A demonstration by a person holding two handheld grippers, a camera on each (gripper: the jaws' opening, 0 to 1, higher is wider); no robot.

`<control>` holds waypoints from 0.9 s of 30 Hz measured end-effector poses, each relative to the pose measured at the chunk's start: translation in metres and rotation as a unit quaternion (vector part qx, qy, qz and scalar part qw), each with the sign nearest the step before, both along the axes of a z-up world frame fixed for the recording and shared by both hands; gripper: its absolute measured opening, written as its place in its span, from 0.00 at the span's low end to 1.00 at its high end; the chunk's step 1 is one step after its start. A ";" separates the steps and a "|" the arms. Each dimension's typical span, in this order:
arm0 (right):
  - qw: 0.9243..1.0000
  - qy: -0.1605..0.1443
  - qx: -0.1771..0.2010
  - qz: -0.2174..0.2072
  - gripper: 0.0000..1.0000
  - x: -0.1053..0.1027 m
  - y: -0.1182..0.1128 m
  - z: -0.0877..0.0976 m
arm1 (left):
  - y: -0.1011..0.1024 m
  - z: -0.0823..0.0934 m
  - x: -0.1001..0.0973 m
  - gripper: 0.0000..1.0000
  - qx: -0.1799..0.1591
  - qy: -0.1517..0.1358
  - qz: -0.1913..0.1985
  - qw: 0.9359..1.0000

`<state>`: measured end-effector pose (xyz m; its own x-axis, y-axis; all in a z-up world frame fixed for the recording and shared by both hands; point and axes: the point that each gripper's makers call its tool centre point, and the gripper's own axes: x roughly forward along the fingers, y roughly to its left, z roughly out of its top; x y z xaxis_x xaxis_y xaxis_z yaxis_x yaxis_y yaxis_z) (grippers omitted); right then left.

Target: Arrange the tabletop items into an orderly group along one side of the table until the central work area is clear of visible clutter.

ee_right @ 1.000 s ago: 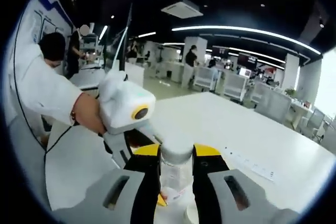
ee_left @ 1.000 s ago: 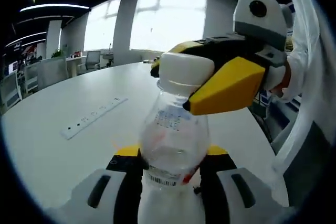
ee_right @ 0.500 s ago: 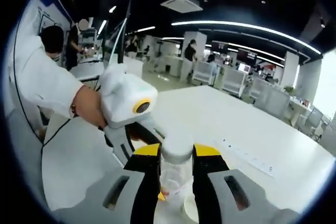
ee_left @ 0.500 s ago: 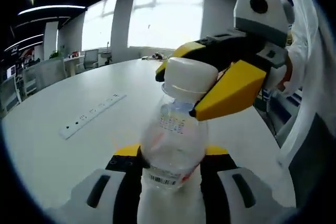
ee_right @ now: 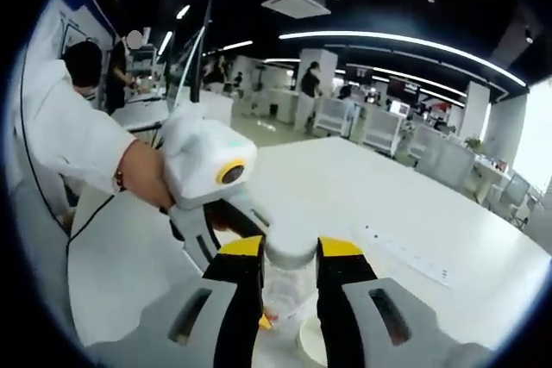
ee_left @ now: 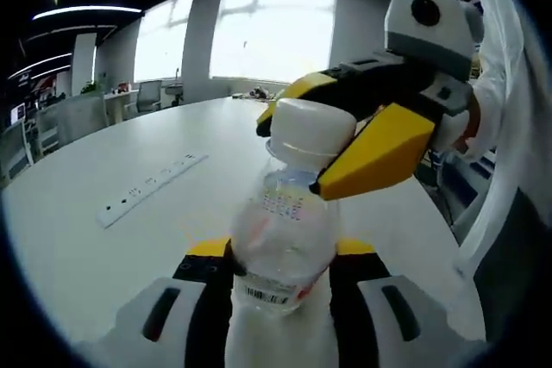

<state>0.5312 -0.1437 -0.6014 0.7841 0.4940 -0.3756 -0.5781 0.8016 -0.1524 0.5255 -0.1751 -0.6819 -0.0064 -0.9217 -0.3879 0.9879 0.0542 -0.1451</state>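
A clear plastic bottle [ee_left: 282,234] with a white cap [ee_left: 310,129] stands up between my left gripper's jaws [ee_left: 280,266], which are shut on its lower body just above the barcode label. My right gripper [ee_left: 304,146] comes in from the right, and its yellow jaws are closed on the cap. In the right gripper view the cap [ee_right: 291,246] is pinched between my right gripper's jaws [ee_right: 290,258]. Below it the bottle [ee_right: 281,299] runs down to my left gripper [ee_right: 264,321], which a hand in a white sleeve holds.
A long white power strip [ee_left: 148,189] lies on the big white table [ee_left: 103,247], and it is also visible as the power strip [ee_right: 404,255] in the right gripper view. A small white round object [ee_right: 312,352] sits under the bottle. Office desks and chairs stand beyond the table.
The cap end of the bottle has shifted slightly to the right together with the right gripper. Both grips are unchanged.
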 end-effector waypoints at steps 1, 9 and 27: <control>1.000 0.000 0.000 0.000 0.21 0.000 0.000 0.000 | 0.000 0.000 0.001 0.43 -0.001 0.001 0.002 1.000; 1.000 0.004 0.000 0.000 0.21 0.004 -0.001 -0.001 | -0.001 0.002 0.002 0.44 -0.003 0.006 0.008 1.000; 1.000 0.008 0.009 -0.014 0.31 0.005 -0.006 0.001 | 0.003 0.009 0.000 0.53 -0.004 0.011 0.018 1.000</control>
<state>0.5363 -0.1492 -0.6005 0.7920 0.4778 -0.3801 -0.5570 0.8205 -0.1290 0.5255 -0.1725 -0.6731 0.0180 -0.9245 -0.3808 0.9820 0.0880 -0.1672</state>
